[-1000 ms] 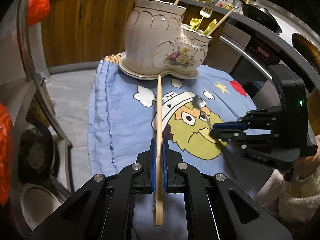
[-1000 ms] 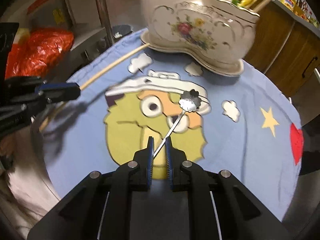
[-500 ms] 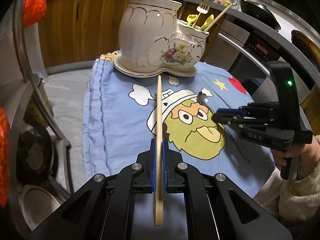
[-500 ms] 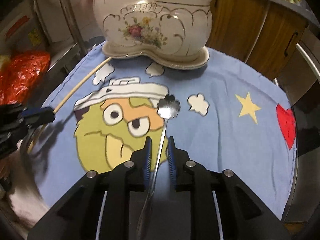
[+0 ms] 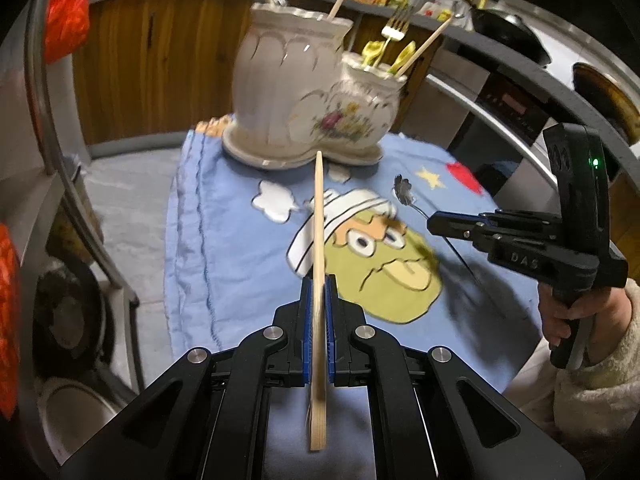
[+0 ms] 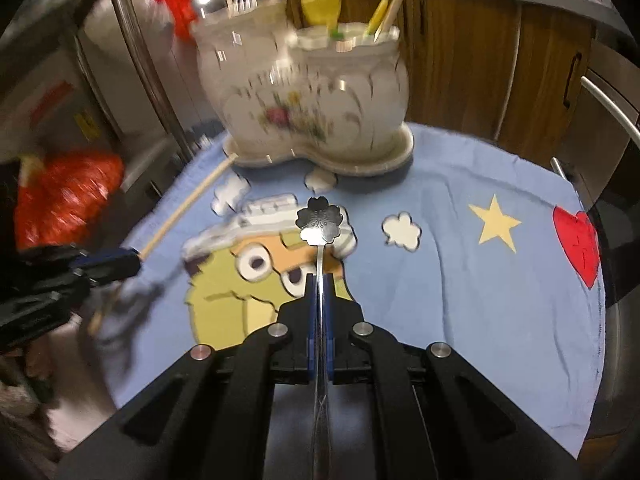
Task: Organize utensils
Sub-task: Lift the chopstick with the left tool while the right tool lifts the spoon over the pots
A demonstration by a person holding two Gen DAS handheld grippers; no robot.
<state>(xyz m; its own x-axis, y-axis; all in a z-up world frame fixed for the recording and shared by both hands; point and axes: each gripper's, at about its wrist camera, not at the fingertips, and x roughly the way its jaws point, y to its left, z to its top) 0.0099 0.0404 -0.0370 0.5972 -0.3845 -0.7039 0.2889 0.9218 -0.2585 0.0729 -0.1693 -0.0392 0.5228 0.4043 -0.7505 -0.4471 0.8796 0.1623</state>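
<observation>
My left gripper [image 5: 318, 280] is shut on a wooden chopstick [image 5: 318, 216] that points at the white floral ceramic utensil holder [image 5: 304, 92]. My right gripper [image 6: 319, 278] is shut on a thin metal spoon [image 6: 320, 222] with a flower-shaped bowl, held above the blue cartoon cloth [image 6: 460, 264]. The holder [image 6: 316, 96] has a tall and a low compartment, each with several utensils in it. The right gripper [image 5: 434, 225] and the spoon [image 5: 403, 190] show in the left wrist view. The left gripper [image 6: 132, 264] and chopstick [image 6: 188, 208] show in the right wrist view.
The blue cloth [image 5: 224, 240] covers a small round table. Wooden cabinets [image 6: 480, 64] stand behind the holder. A red bag [image 6: 64, 196] and a metal rack [image 5: 52, 128] are at the left. A wok [image 5: 508, 36] sits on the counter at the back right.
Both grippers have risen off the cloth with their utensils and moved toward the holder. The right gripper's jaws have closed tighter on the spoon handle.
</observation>
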